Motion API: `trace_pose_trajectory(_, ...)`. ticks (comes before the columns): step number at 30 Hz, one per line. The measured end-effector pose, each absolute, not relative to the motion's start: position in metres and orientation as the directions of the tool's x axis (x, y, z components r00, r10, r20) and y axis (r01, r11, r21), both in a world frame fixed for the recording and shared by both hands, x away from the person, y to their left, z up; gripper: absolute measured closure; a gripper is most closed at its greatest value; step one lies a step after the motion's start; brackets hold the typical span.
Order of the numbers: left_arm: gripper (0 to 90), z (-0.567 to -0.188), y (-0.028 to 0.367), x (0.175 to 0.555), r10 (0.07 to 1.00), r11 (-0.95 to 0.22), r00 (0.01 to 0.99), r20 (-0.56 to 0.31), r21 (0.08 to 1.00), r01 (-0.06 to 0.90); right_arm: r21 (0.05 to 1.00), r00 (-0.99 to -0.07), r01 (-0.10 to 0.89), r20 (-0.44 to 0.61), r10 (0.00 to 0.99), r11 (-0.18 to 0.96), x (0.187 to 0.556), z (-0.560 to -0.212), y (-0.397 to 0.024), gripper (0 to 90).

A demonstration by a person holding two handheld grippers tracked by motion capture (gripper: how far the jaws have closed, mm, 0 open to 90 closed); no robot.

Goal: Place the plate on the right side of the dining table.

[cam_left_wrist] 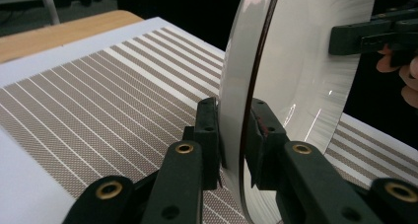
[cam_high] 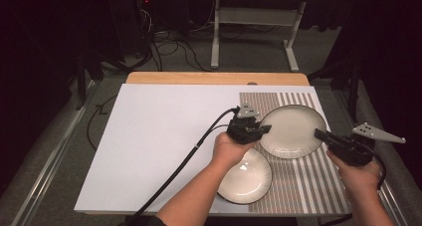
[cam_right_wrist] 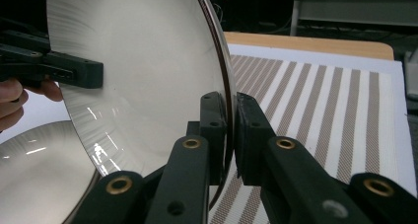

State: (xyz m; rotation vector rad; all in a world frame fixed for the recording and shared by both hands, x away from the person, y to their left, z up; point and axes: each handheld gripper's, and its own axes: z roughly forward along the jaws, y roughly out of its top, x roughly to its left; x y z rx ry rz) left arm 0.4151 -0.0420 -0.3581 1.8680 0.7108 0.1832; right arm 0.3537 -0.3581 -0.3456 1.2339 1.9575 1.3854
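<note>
High view: unmarked plate (cam_high: 293,129), striped mat (cam_high: 308,181)

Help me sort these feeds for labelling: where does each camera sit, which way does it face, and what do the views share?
High view: above the person's side, looking forward and down on the table; both forearms, left gripper and right gripper show.
Left gripper view: rides the left gripper, looking along its jaws, shut on the plate rim; the right gripper shows opposite.
Right gripper view: rides the right gripper, shut on the opposite rim; a second plate lies below.
Shared: the held plate and striped mat.
</note>
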Motion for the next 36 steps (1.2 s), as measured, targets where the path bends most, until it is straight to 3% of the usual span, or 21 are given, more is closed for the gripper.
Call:
trace_pose_trajectory(14,75.0,-0.383,-0.06,0.429,0.577,-0.289,0.777,-0.252,0.827,0.482,0.873,-0.468,0.481,0.17,0.867,0.088,0.362,-0.371,-0.37,86.6)
trace_pose_trajectory(36,72.9,-0.393,-0.066,0.427,0.601,-0.346,0.766,-0.229,0.79,0.507,0.856,-0.461,0.509,0.188,0.867,0.085,0.358,-0.386,-0.371,87.0)
